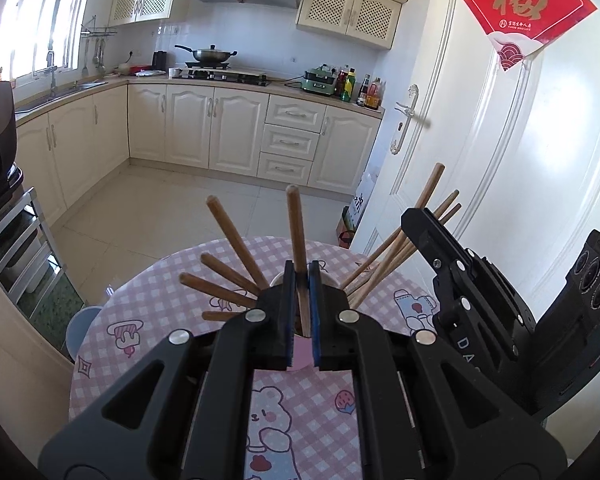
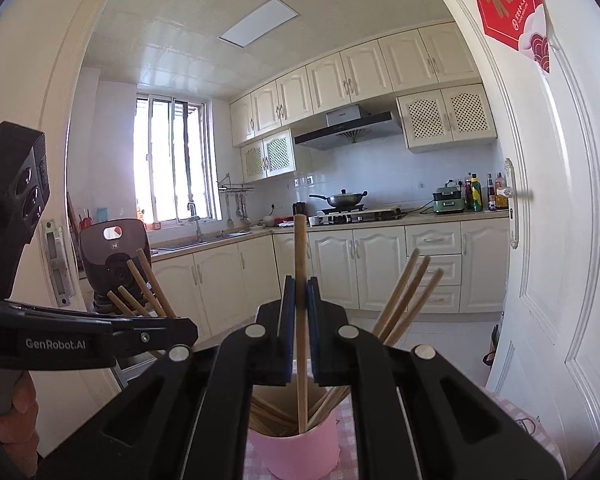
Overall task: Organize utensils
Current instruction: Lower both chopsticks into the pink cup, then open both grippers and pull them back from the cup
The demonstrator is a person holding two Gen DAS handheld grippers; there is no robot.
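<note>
Your left tool (image 1: 303, 280) is clenched on one wooden chopstick (image 1: 296, 232), its blue pads pressed flat against the stick, which stands nearly upright with its upper end well above the fingers and its lower end reaching down between them. Your right tool (image 2: 300, 296) is likewise clamped tight on a second chopstick (image 2: 301, 264), upright, with its lower end inside the pink cup (image 2: 300, 448) directly below the fingers. The cup stands on the bench (image 1: 160, 312), which carries a pink checked cloth with cartoon prints. More chopsticks (image 1: 236, 240) fan out of the cup, some leaning left and others (image 2: 404, 300) leaning right. In the left wrist view your right tool's body shows at the right edge, just beside that right-leaning bunch; in the right wrist view your left tool sits at the left edge, with part of your hand (image 2: 16, 428) below it. Beyond the bench lie a tiled floor (image 1: 160, 208), cream cabinets (image 1: 216, 128) and a white door (image 1: 500, 160).
</note>
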